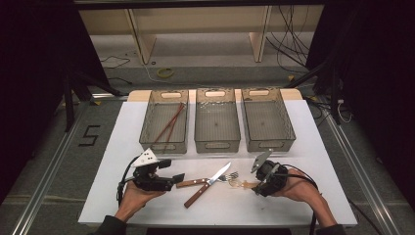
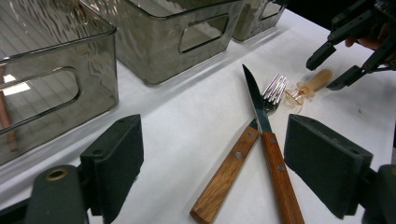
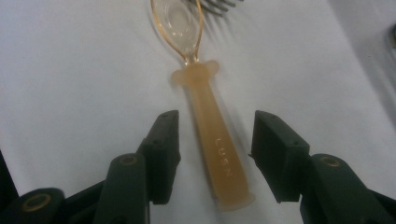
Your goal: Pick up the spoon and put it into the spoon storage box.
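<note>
Spoon straddled by the right gripper (image 3: 212,140), not yet clamped.

The amber spoon (image 3: 215,144) is seen lying flat on the white table (image 1: 293,132), its handle between the parted right pads, a gap kept on both sides. Its clear bowl is pointed at the fork (image 2: 275,91), which is crossed by the knife (image 2: 266,140). The left gripper (image 2: 212,163) is held wide open beside the two wooden handles, nothing gripped.

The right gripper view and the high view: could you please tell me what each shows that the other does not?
Right gripper view: lettering on the spoon handle, and gaps between it and both pads.

High view: three bins, chopsticks in the left one, the knife, the left gripper.

Both: the spoon, the fork, the right gripper, the table.
</note>
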The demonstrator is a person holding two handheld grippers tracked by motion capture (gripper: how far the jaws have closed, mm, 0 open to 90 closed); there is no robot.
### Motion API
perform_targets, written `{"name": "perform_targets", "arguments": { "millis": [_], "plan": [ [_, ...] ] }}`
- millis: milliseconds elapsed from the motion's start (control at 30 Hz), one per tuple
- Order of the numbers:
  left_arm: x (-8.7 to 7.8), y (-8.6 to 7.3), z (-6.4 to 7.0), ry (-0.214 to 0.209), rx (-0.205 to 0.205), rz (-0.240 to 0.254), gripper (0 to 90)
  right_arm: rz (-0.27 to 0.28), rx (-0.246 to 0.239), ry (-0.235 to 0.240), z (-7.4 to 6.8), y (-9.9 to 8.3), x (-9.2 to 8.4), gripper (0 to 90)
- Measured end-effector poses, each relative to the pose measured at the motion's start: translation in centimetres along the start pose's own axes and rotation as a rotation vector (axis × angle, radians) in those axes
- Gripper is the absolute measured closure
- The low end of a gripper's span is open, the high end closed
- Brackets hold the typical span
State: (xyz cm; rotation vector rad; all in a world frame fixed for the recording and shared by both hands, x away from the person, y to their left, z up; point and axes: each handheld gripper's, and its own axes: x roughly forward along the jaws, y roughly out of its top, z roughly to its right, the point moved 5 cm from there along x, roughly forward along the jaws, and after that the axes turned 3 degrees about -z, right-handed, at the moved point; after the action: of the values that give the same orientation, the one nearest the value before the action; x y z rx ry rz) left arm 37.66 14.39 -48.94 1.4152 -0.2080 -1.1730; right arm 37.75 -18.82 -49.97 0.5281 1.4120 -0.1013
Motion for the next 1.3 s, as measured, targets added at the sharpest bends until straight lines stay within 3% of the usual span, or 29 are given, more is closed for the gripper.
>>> {"name": "perform_targets", "arguments": {
  "millis": [233,400,567,800,967,1300],
  "plan": [
    [0.1,-0.2,0.0,0.010,0.014,-0.012,19.6,-0.043,-0.016,-0.006,0.0,0.1,0.7,60.2],
    [0.2,-0.4,-0.1,0.008,0.014,-0.015,19.7,-0.038,-0.038,0.009,0.0,0.1,0.8,68.9],
    [0.3,-0.5,0.0,0.014,0.028,-0.022,19.8,-0.043,-0.083,-0.013,-0.5,0.2,0.7,74.7],
    [0.3,-0.5,0.0,0.013,0.027,-0.020,19.9,-0.025,-0.128,-0.020,-0.8,0.1,0.5,76.2],
    [0.2,-0.5,0.0,0.014,0.026,-0.018,20.0,0.034,-0.101,-0.005,-0.8,0.2,-0.5,76.5],
    [0.2,-0.5,-0.1,0.023,0.027,-0.015,20.2,0.208,0.032,0.006,0.1,1.0,-2.7,76.8]
  ]
}}
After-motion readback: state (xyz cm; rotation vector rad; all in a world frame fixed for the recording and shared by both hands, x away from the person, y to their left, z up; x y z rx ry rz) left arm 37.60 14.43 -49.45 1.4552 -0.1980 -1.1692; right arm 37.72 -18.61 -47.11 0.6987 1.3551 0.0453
